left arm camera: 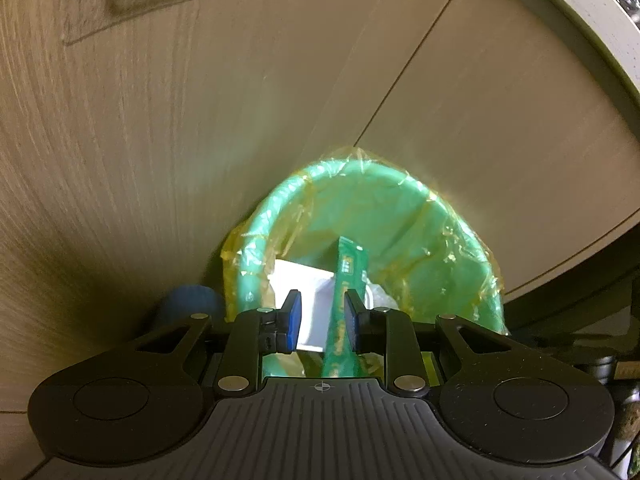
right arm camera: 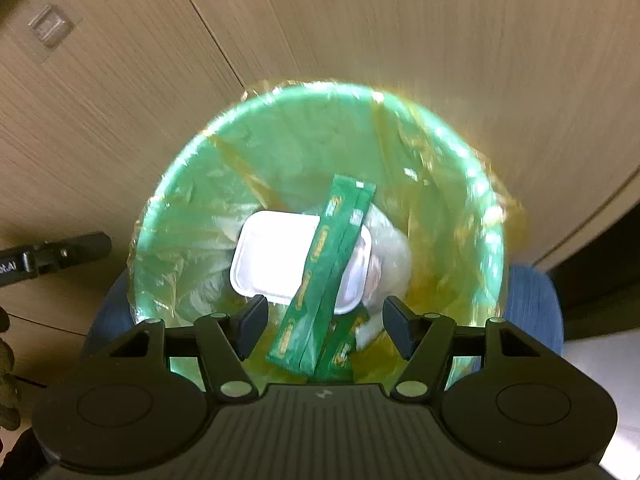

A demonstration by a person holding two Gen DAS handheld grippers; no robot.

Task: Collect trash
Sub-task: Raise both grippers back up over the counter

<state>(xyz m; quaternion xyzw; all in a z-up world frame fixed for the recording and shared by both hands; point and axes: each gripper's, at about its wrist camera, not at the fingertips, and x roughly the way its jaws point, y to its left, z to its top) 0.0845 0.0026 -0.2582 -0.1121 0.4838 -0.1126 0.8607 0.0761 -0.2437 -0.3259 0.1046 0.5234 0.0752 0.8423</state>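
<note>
Your right gripper (right arm camera: 324,322) hangs directly over the mouth of the round green waste bin lined with a clear yellowish plastic bag (right arm camera: 168,216), pointing steeply down into it, which is where you want it for dropping trash. Its fingers (right arm camera: 252,320) stand well apart and press on nothing. The long green printed snack wrapper (right arm camera: 326,276) lies below the gap between them, inside the bin, leaning across the white rectangular plastic tray (right arm camera: 276,256) that sits at the bottom. I judge the wrapper to be free of your grip and resting in the bag, though blur makes its near end hard to read. A second, smaller green wrapper (right arm camera: 340,350) lies just beside it on the right, and some crumpled clear film (right arm camera: 390,248) sits to the right of the tray.

Your left gripper (left arm camera: 320,318) waits at the near edge of the same bin, set further back and lower against the rim. Its blue-padded fingers (left arm camera: 294,320) are partly apart; the wrapper and tray show through the gap, but they lie down in the bin, so that hand holds nothing.

The bin stands against the pale wood-grain cabinet front (right arm camera: 400,40), with a clear stick-on hook (right arm camera: 50,30) at the far left. The liner is folded over the rim, so it keeps the bag open for drops.
</note>
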